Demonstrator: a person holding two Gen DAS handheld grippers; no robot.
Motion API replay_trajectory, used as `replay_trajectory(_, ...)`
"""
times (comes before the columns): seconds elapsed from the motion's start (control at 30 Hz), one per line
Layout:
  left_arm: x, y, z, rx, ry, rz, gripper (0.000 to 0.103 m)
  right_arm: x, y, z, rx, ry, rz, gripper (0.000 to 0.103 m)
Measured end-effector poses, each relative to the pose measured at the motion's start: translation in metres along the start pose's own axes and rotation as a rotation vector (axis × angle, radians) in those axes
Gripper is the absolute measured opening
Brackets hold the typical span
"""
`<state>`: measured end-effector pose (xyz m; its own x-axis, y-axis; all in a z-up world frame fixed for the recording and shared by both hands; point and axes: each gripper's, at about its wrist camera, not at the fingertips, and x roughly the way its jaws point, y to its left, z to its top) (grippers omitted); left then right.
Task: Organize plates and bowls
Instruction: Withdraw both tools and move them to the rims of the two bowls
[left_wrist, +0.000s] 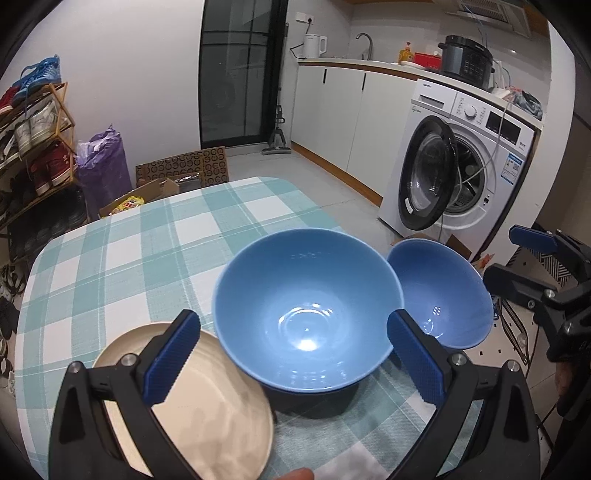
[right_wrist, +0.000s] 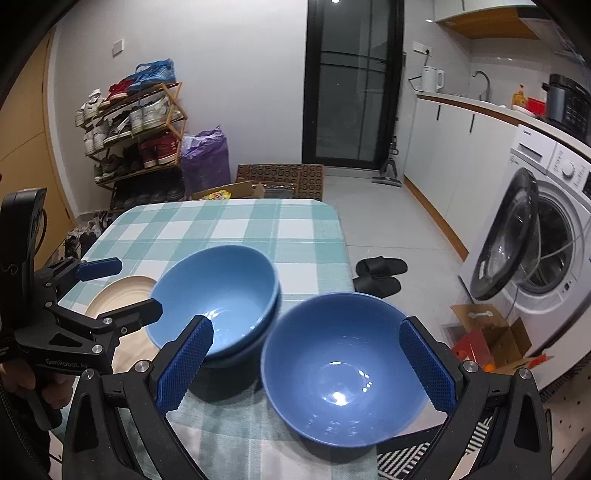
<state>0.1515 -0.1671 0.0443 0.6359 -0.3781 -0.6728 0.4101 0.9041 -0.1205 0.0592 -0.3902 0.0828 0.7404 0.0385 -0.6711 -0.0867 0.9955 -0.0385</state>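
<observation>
Right wrist view first: my checked table (right_wrist: 236, 225) carries a stack of blue bowls (right_wrist: 218, 295) with a cream plate (right_wrist: 118, 295) beside it on the left. A single blue bowl (right_wrist: 340, 369) sits at the table's right edge, dead ahead of my right gripper (right_wrist: 306, 365), nearer to it than to my left gripper (left_wrist: 295, 358). Both sets of jaws gape wide, gripping nothing (the left frames the stack). I'd guess nesting the loner onto the stack comes next.
</observation>
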Motion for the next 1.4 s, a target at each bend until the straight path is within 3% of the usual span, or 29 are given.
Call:
replay_trajectory(0.87, 0.032, -0.077, -0.006, 0.085, 0.084, -0.028, 0.102, -0.009, -0.103, -0.056, 0.129, 0.067, -0.054, 0.102)
replay_trajectory(1.27, 0.031, -0.093, -0.012, 0.021, 0.106, -0.002, 0.101, 0.002, -0.127, -0.063, 0.156, 0.087, -0.026, 0.102)
replay_trajectory(1.4, 0.027, -0.098, -0.015, 0.003, 0.102, -0.034, 0.100, 0.009, -0.132, -0.064, 0.160, 0.097, -0.008, 0.102)
